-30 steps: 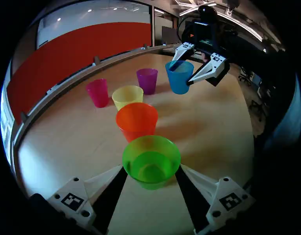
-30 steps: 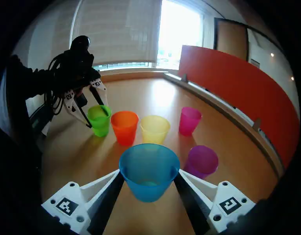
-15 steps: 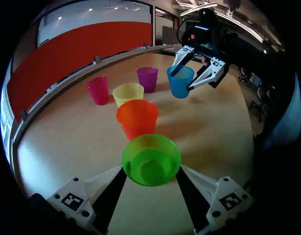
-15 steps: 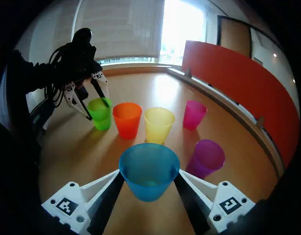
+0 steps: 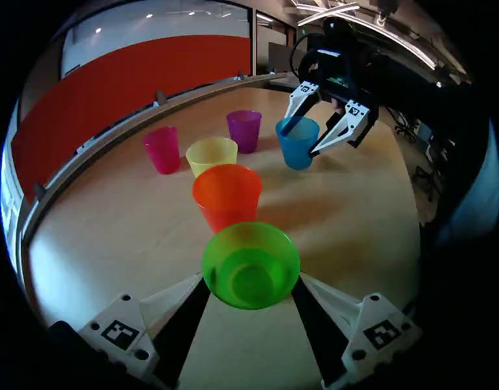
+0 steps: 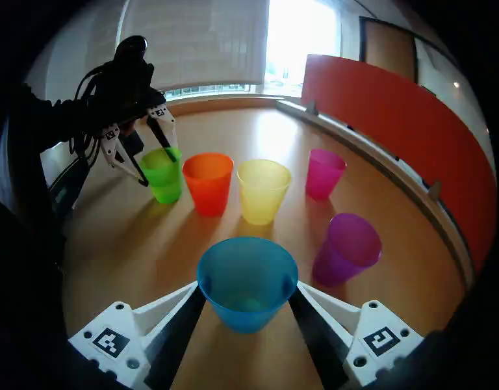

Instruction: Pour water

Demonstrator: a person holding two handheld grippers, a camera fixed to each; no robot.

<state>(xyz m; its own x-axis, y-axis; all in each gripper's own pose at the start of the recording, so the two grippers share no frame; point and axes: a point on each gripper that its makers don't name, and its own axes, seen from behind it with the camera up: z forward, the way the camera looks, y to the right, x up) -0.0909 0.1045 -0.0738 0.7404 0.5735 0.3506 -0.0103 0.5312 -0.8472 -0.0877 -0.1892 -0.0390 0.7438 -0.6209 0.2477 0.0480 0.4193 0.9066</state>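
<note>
Left gripper [image 5: 251, 281] pinches the green cup [image 5: 251, 260] between both fingers. Right gripper [image 6: 247, 290] likewise pinches the blue cup [image 6: 247, 276], upright, near the purple cup [image 6: 347, 250]

We see daylight from the window [image 6: 295, 45] blown out to white, glaring on the table [image 6: 269, 143]; the yellow cup [image 6: 262, 192] throws a soft shadow toward us. Edges bend and darken; the middle is sharp.
</note>
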